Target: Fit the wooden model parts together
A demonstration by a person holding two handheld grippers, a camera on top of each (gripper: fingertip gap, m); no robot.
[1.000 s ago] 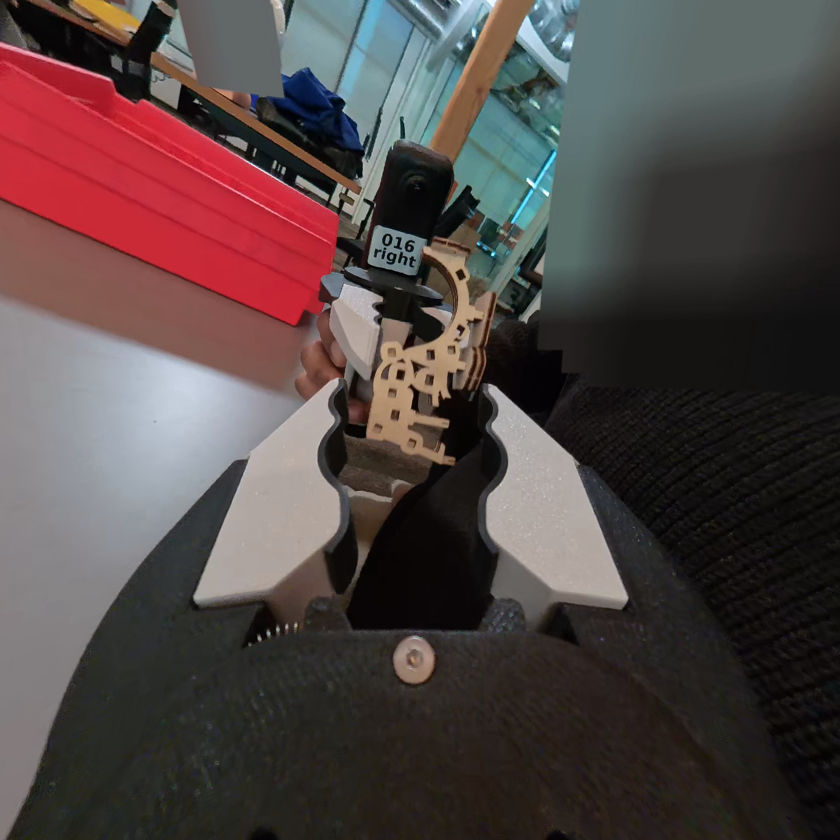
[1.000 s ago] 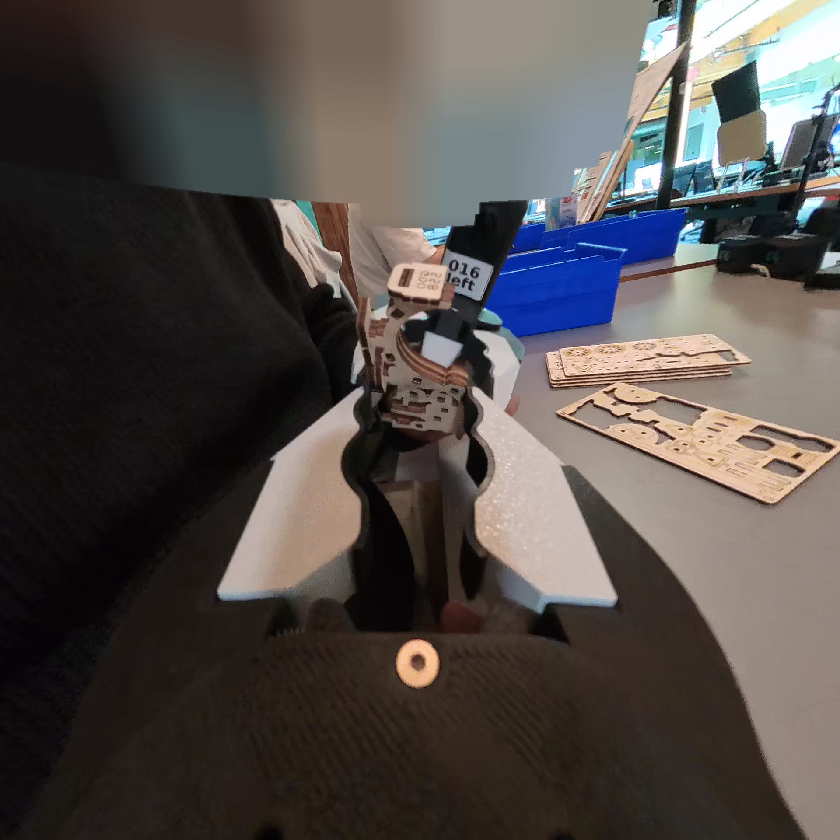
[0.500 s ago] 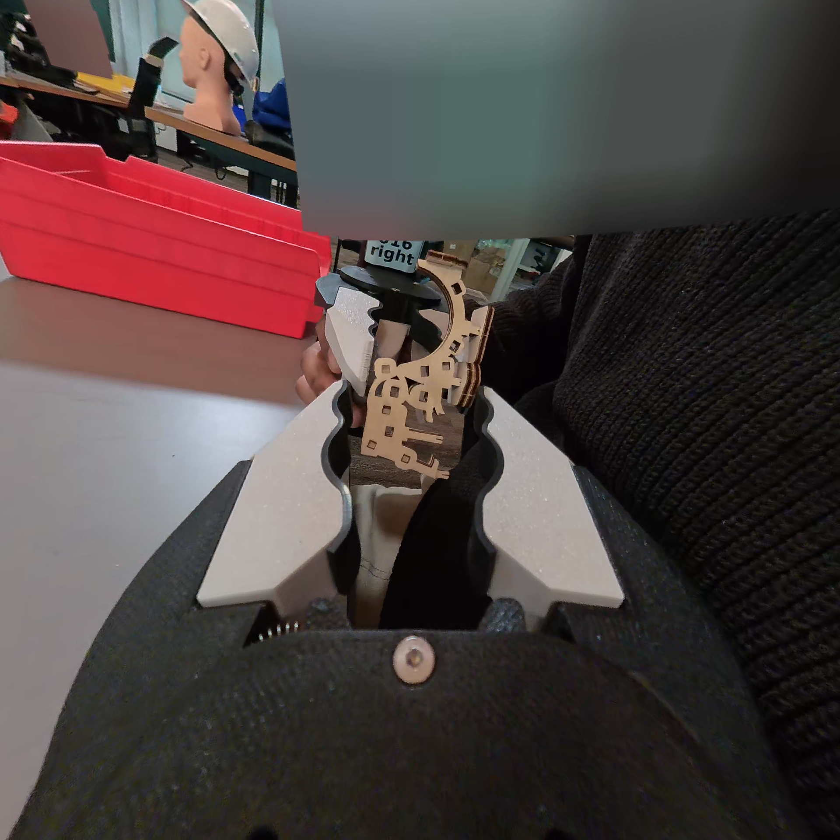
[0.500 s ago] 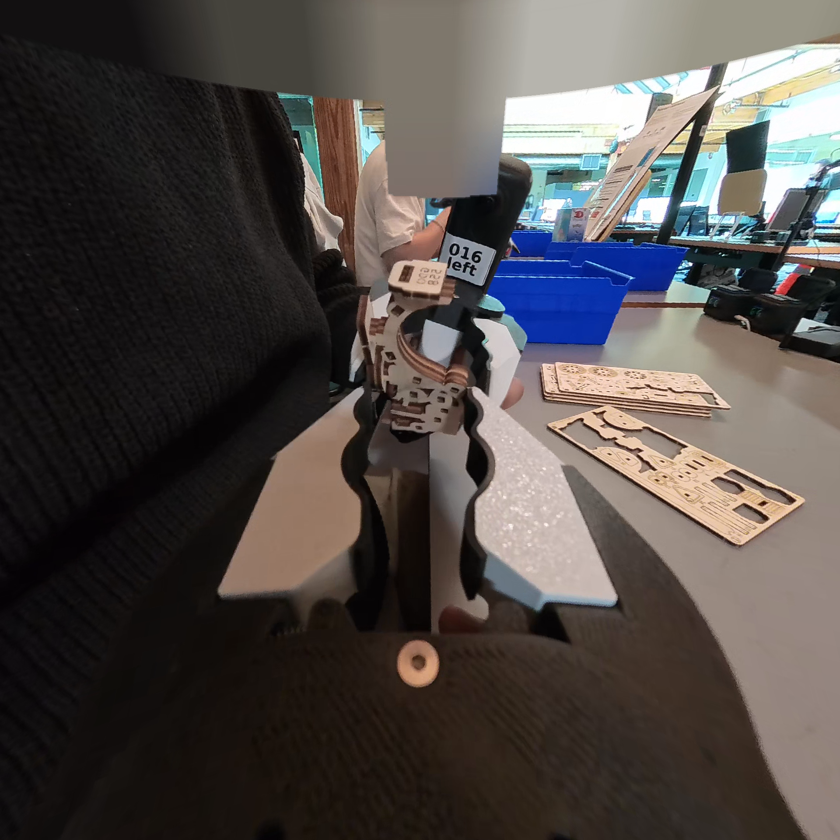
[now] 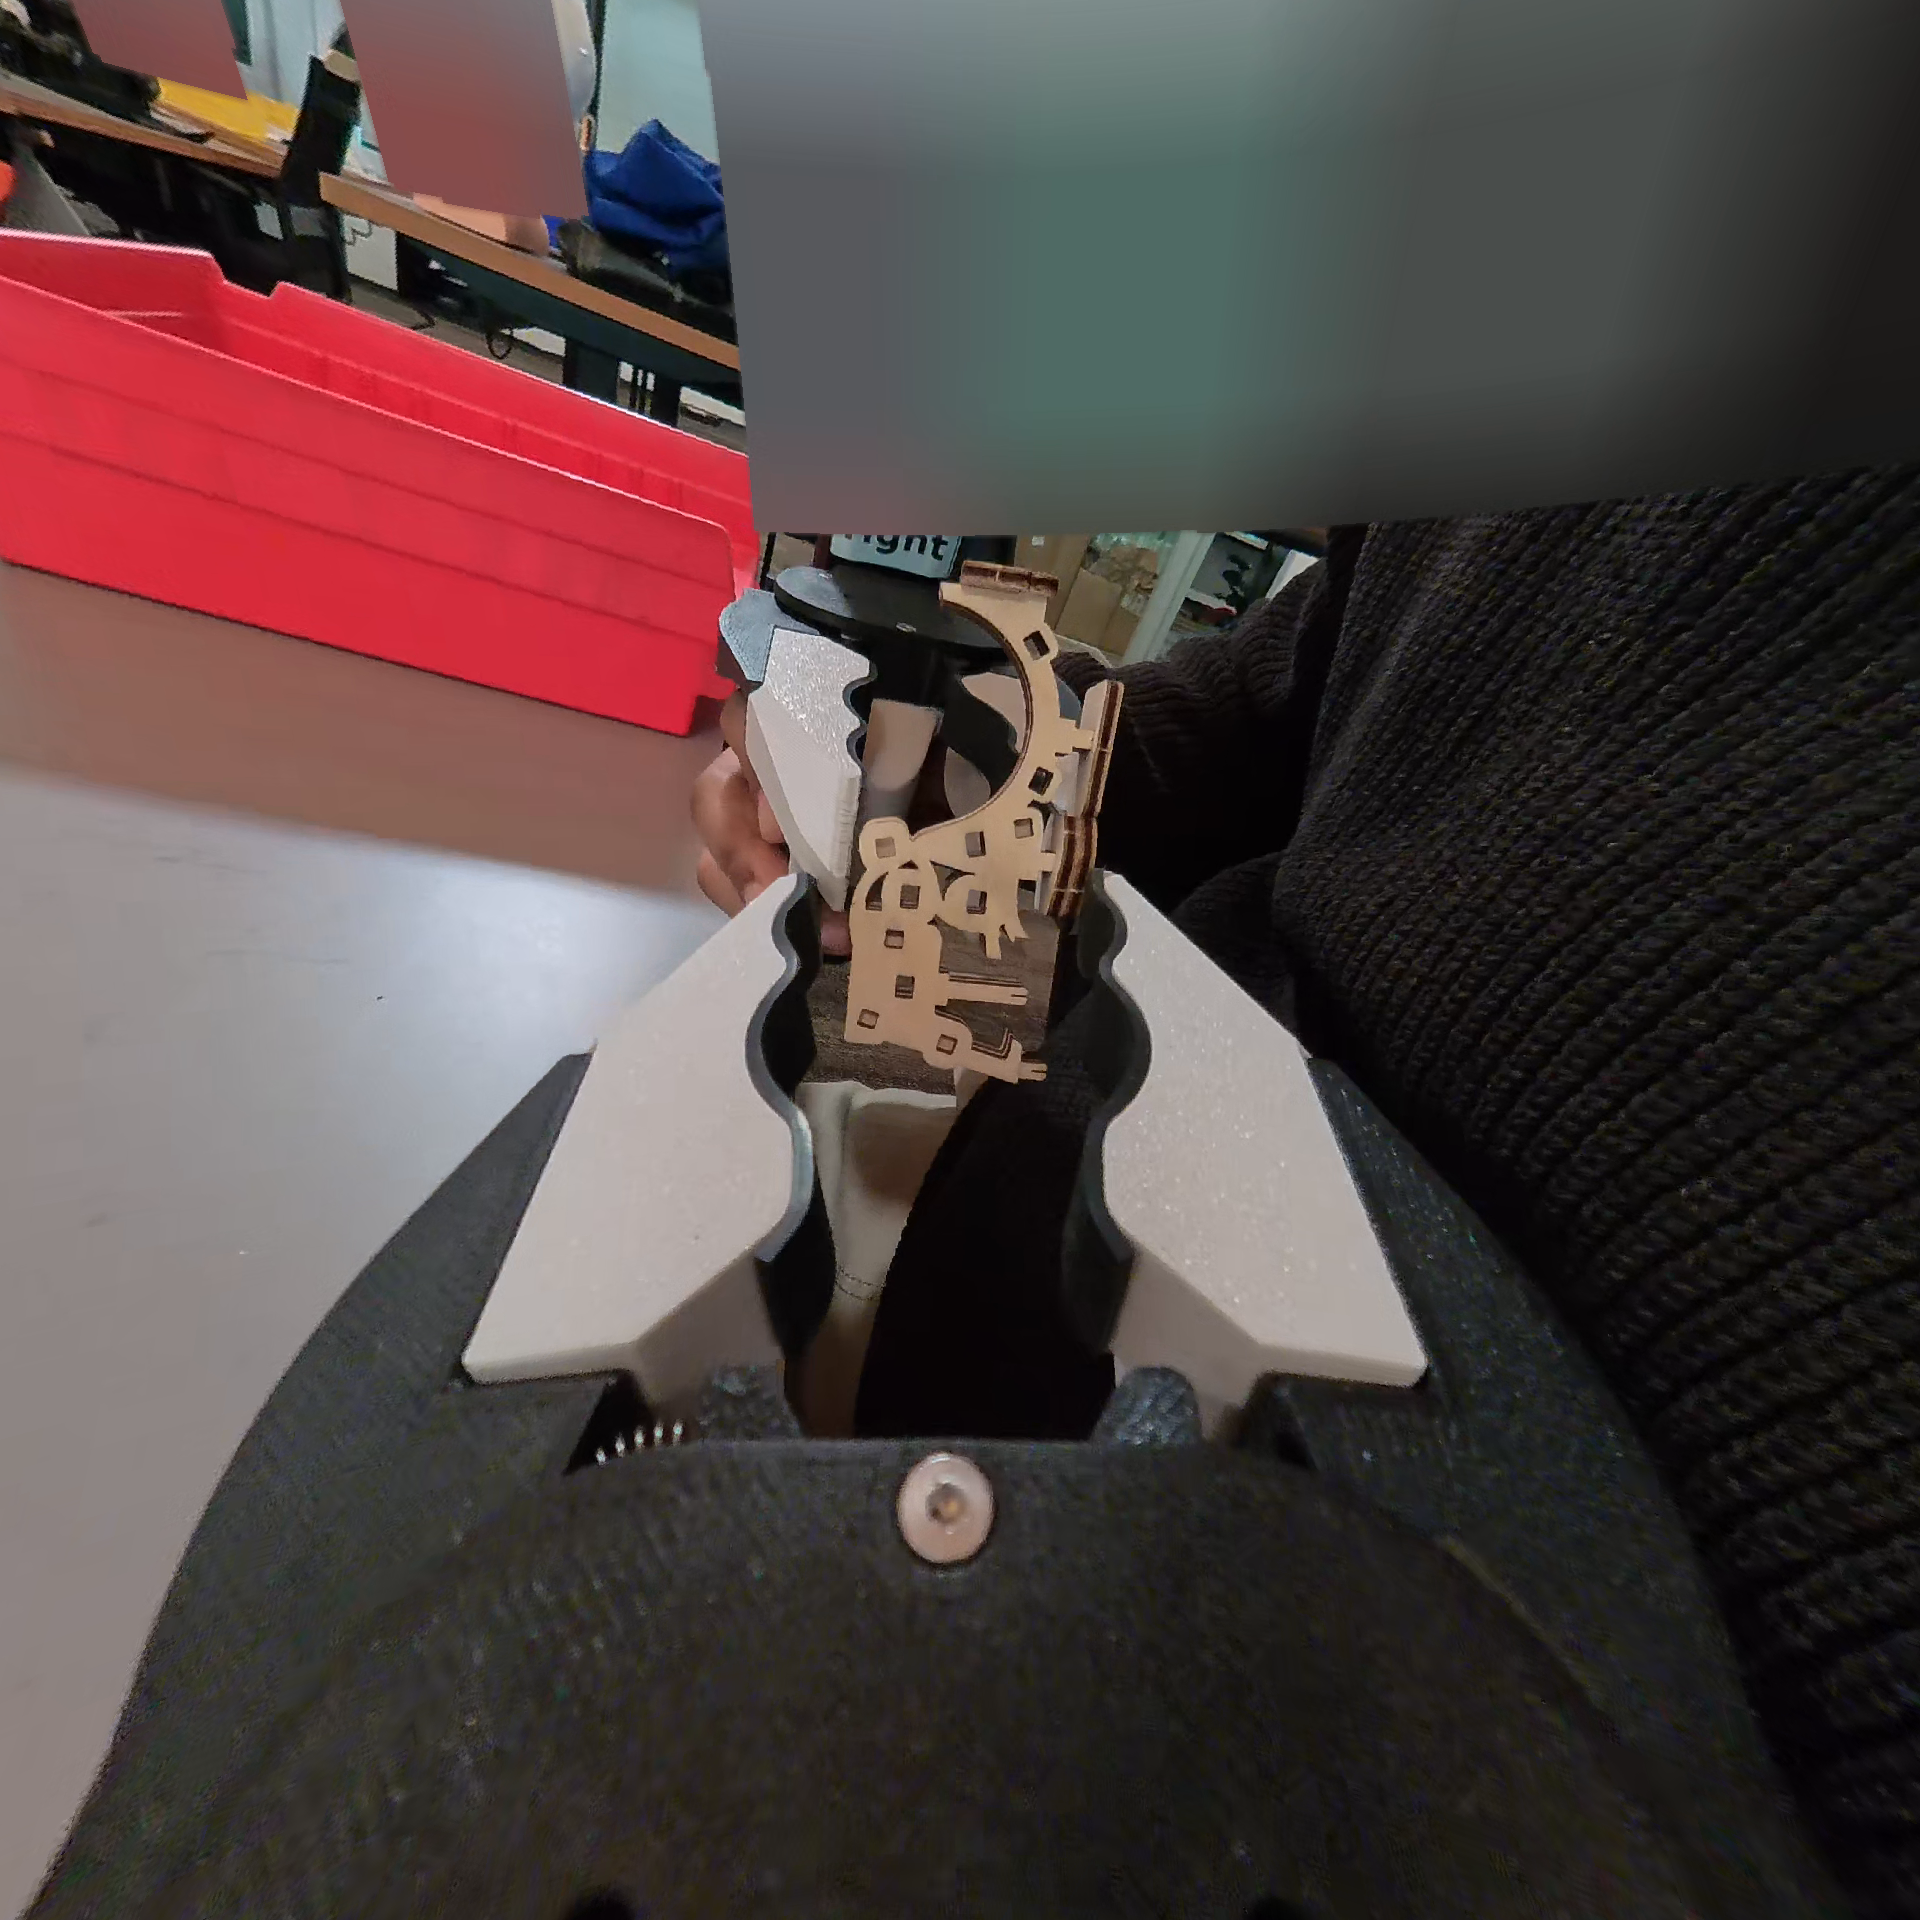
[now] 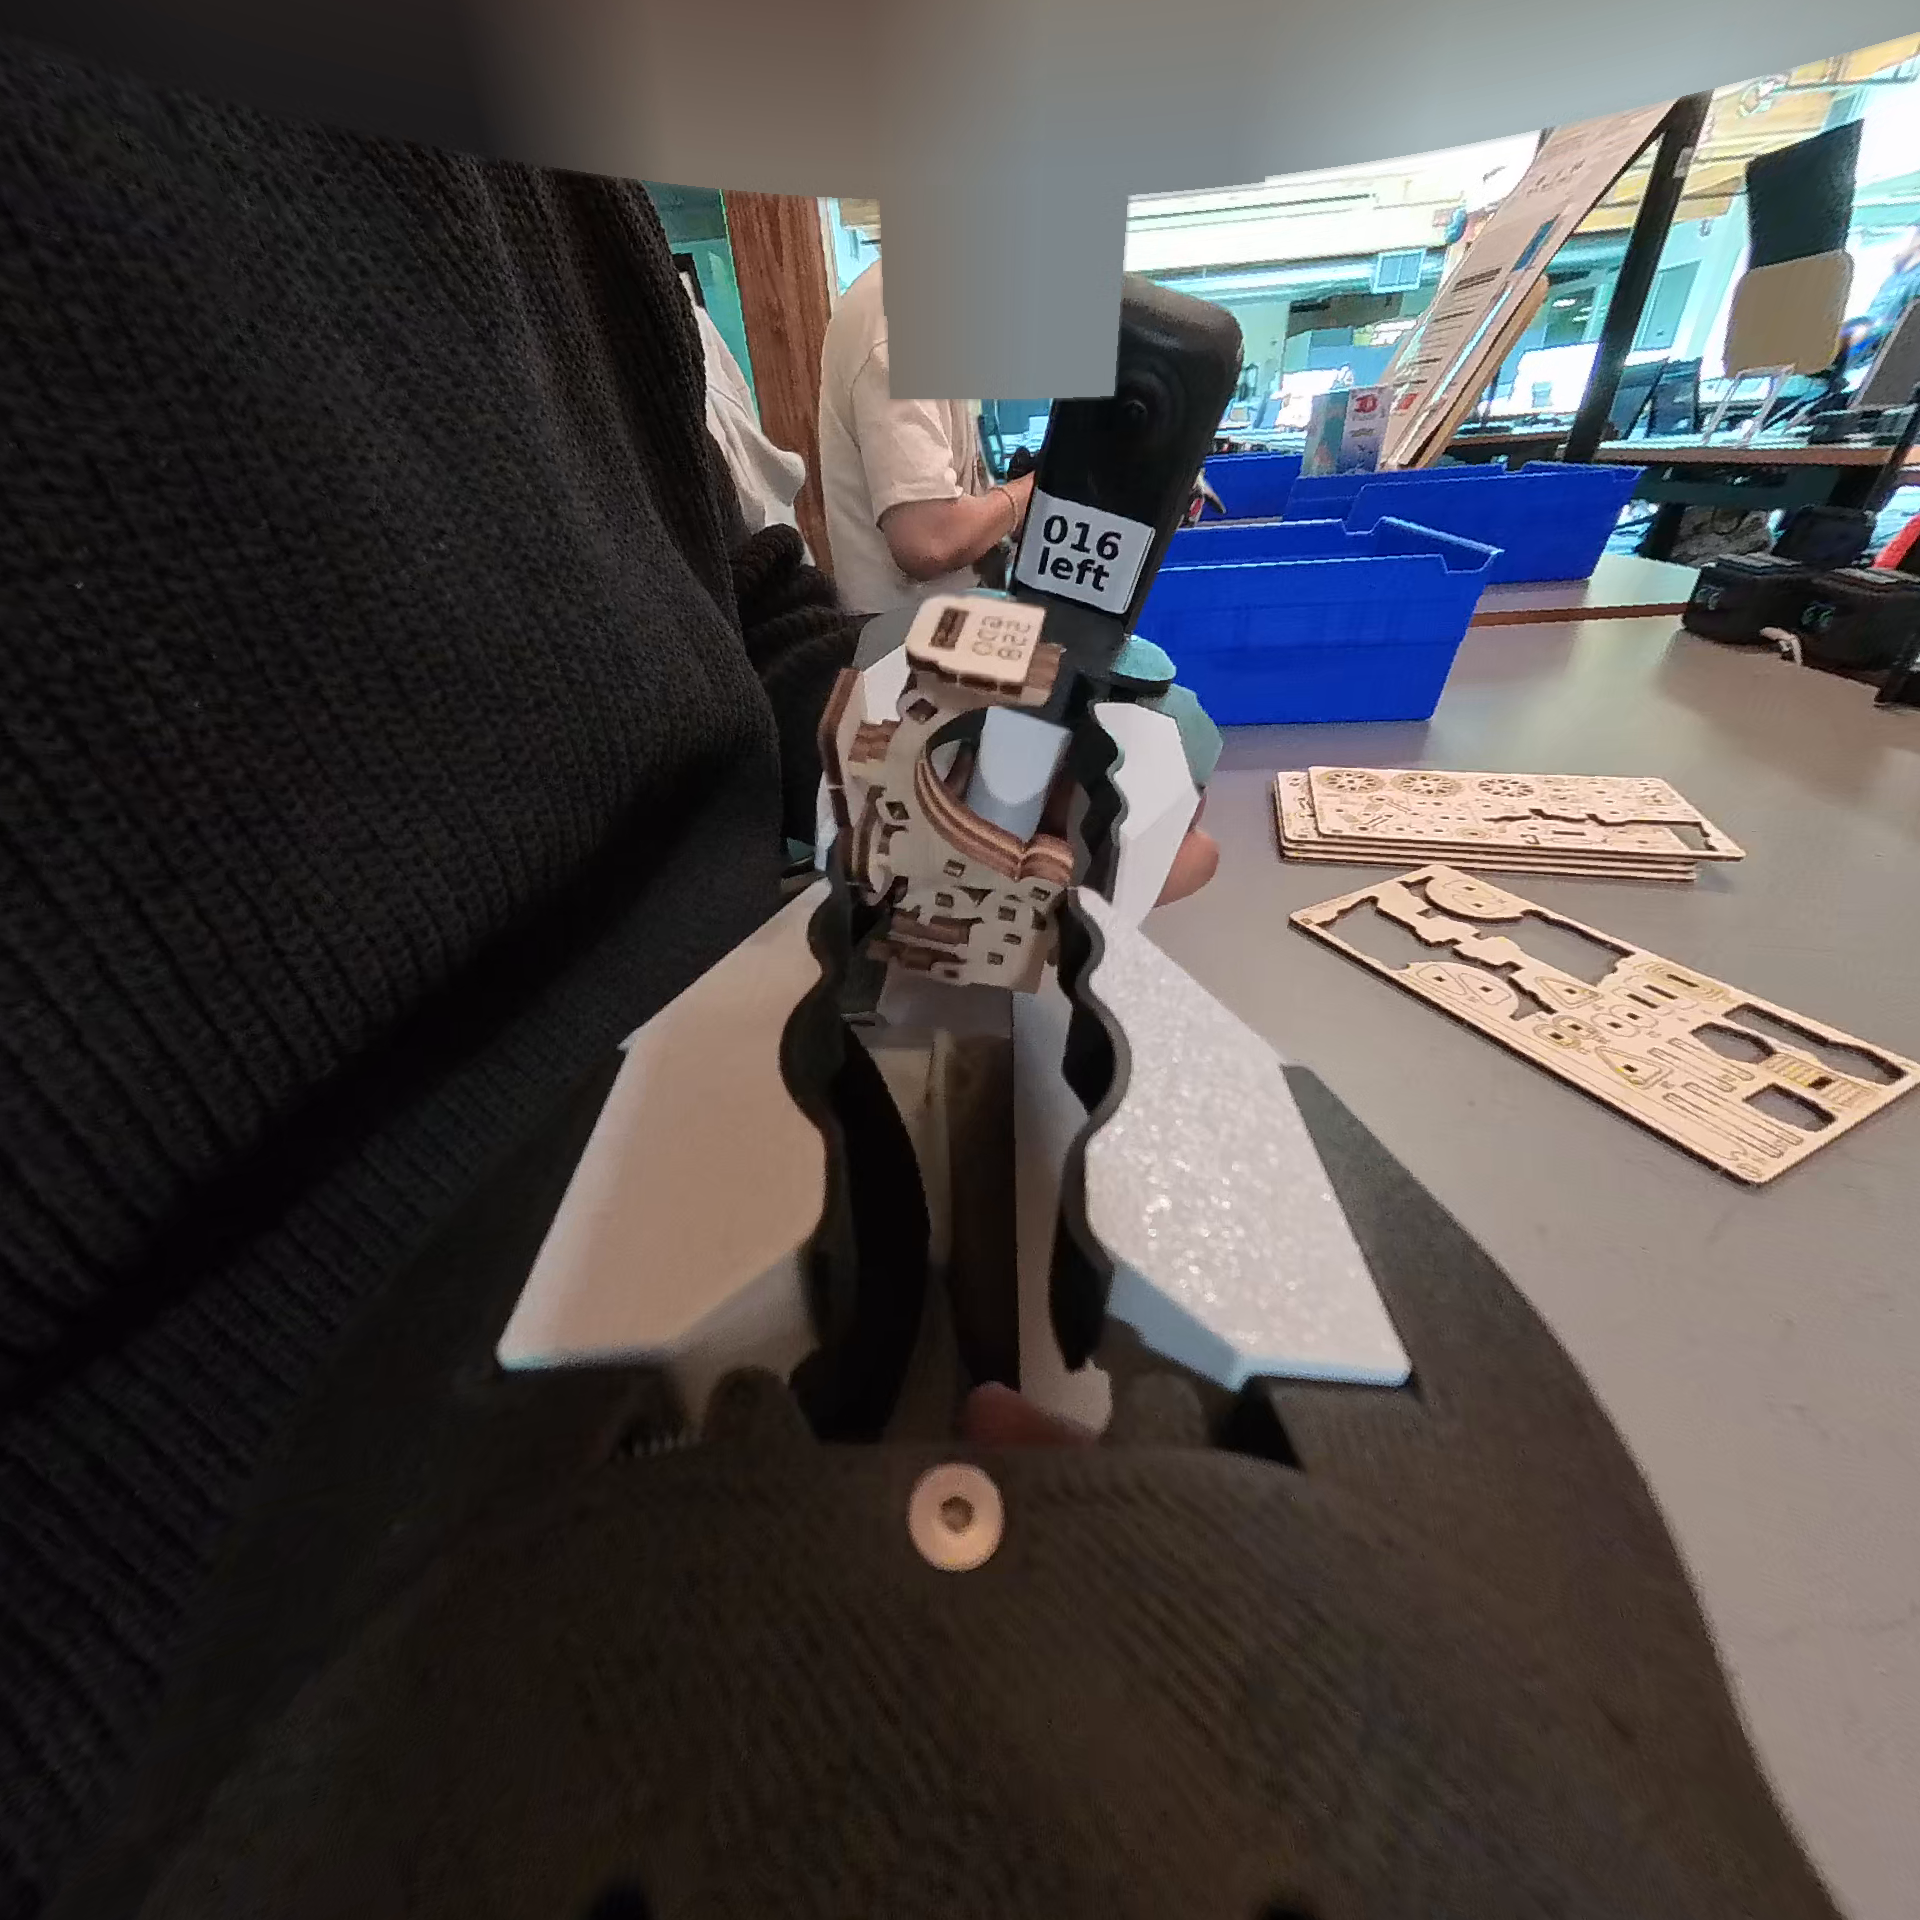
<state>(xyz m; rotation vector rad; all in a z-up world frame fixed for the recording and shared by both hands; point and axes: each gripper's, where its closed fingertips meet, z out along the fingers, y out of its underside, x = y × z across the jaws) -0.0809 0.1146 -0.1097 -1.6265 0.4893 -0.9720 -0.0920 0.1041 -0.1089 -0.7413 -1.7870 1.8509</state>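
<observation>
Pale laser-cut wooden model (image 5: 966, 894), slotted plates with a curved arch, held up in the air between both grippers. Left gripper (image 5: 951, 914) and right gripper (image 6: 951, 914) each pinch its lower edge from opposite sides. Cut-out wooden sheets (image 6: 1600, 1029) lie on the grey table (image 6: 1558, 1299) beyond.

Upright pale wooden model (image 5: 961, 914), airborne
</observation>
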